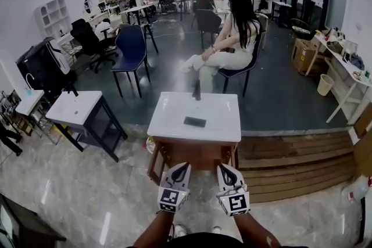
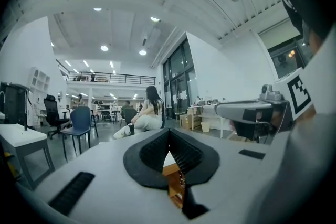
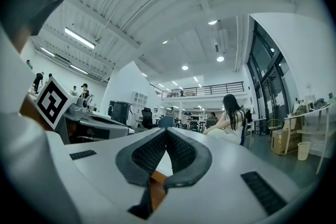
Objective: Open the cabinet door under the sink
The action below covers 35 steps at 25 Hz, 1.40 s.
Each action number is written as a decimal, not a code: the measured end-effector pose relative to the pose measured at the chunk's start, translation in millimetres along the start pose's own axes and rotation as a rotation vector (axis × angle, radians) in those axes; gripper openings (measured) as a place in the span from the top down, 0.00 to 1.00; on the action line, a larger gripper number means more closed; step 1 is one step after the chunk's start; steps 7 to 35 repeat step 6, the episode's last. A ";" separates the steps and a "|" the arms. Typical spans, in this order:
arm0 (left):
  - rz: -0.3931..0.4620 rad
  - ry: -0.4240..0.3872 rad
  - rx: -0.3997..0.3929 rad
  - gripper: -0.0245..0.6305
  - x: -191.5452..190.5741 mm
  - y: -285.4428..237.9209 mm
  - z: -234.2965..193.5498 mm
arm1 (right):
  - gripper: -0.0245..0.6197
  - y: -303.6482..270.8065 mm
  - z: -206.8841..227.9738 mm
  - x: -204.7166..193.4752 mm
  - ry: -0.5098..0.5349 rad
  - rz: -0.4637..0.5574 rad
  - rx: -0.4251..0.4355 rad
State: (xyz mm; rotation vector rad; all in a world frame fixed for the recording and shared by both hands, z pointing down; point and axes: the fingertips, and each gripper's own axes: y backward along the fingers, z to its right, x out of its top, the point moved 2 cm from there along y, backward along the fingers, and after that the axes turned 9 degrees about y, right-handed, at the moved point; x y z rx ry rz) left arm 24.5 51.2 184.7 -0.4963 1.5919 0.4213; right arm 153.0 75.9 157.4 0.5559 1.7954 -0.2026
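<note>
Approach step. My left hand-held gripper and right hand-held gripper are both pinched closed and empty, level, just short of the wooden cabinet door under the sink's near edge. Next, I reckon: part one pair of jaws, catch the door's edge, pull.

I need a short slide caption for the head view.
Both shut, left tongs and right tongs side by side before the wooden sink cabinet.

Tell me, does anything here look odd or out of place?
Nothing looks spilled or broken. The one oddity: the white sink top on its wooden cabinet stands free in an open office floor, against no wall, with a second sink unit to its left.
</note>
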 end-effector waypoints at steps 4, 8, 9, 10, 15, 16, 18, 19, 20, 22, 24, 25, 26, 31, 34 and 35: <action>0.003 -0.032 -0.003 0.93 -2.2 -7.4 0.7 | 0.93 -6.1 2.1 1.8 0.016 0.019 0.005; 0.012 -0.045 -0.002 0.93 -0.1 -11.8 -0.3 | 0.93 -11.0 4.4 3.6 0.019 0.030 0.007; 0.012 -0.045 -0.002 0.93 -0.1 -11.8 -0.3 | 0.93 -11.0 4.4 3.6 0.019 0.030 0.007; 0.012 -0.045 -0.002 0.93 -0.1 -11.8 -0.3 | 0.93 -11.0 4.4 3.6 0.019 0.030 0.007; 0.012 -0.045 -0.002 0.93 -0.1 -11.8 -0.3 | 0.93 -11.0 4.4 3.6 0.019 0.030 0.007; 0.012 -0.045 -0.002 0.93 -0.1 -11.8 -0.3 | 0.93 -11.0 4.4 3.6 0.019 0.030 0.007; 0.012 -0.045 -0.002 0.93 -0.1 -11.8 -0.3 | 0.93 -11.0 4.4 3.6 0.019 0.030 0.007; 0.012 -0.045 -0.002 0.93 -0.1 -11.8 -0.3 | 0.93 -11.0 4.4 3.6 0.019 0.030 0.007; 0.012 -0.045 -0.002 0.93 -0.1 -11.8 -0.3 | 0.93 -11.0 4.4 3.6 0.019 0.030 0.007; 0.012 -0.045 -0.002 0.93 -0.1 -11.8 -0.3 | 0.93 -11.0 4.4 3.6 0.019 0.030 0.007; 0.012 -0.045 -0.002 0.93 -0.1 -11.8 -0.3 | 0.93 -11.0 4.4 3.6 0.019 0.030 0.007; 0.012 -0.045 -0.002 0.93 -0.1 -11.8 -0.3 | 0.93 -11.0 4.4 3.6 0.019 0.030 0.007; 0.012 -0.045 -0.002 0.93 -0.1 -11.8 -0.3 | 0.93 -11.0 4.4 3.6 0.019 0.030 0.007; 0.012 -0.045 -0.002 0.93 -0.1 -11.8 -0.3 | 0.93 -11.0 4.4 3.6 0.019 0.030 0.007; 0.012 -0.045 -0.002 0.93 -0.1 -11.8 -0.3 | 0.93 -11.0 4.4 3.6 0.019 0.030 0.007; 0.012 -0.045 -0.002 0.93 -0.1 -11.8 -0.3 | 0.93 -11.0 4.4 3.6 0.019 0.030 0.007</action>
